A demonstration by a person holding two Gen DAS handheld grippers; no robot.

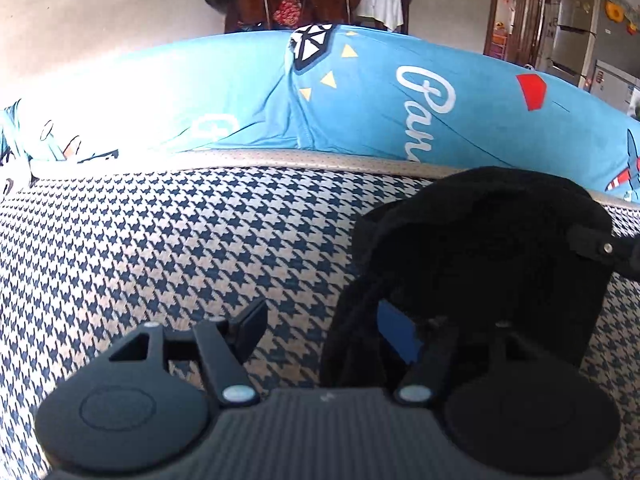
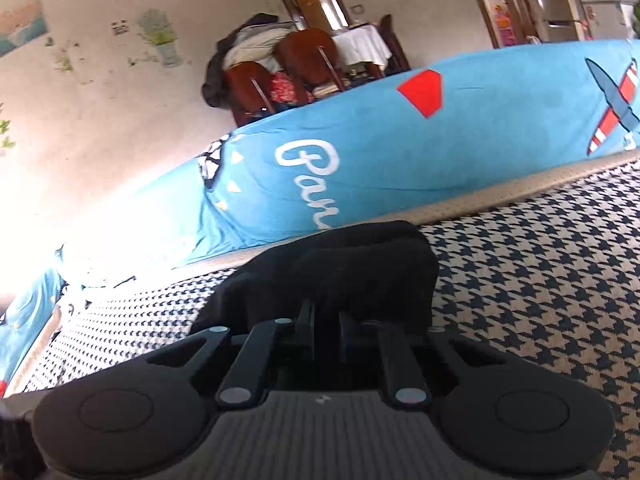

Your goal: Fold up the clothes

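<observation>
Black garment [image 1: 484,248] bunched in a heap on the houndstooth cushion [image 1: 168,248], close to the pale piped edge [image 1: 280,160] where the cushion meets the blue patterned cover [image 1: 360,92]. Left gripper [image 1: 336,332] partly spread: left finger [image 1: 252,324] bare over the checked weave, right finger buried under a dark fold of the garment, a strip of blue pad [image 1: 396,332] showing through a gap in the cloth. Impossible to tell from the left wrist view whether that pad presses the fabric or merely sits under it. Right gripper [image 2: 324,320] drawn narrow, jaws nearly together, tips pushed into the near edge of the same black garment [image 2: 340,268], cloth pinched between them and mounded up just beyond. In the left wrist view, a black part with a small screw [image 1: 600,246] reaching in from the right edge against the heap. Blue cover printed with white script, a red shape and yellow triangles. Farther back, two brown chairs [image 2: 280,76] piled with clothing, a table under a white cloth [image 2: 360,46], a doorway [image 1: 520,8], wall stickers [image 2: 160,36].
</observation>
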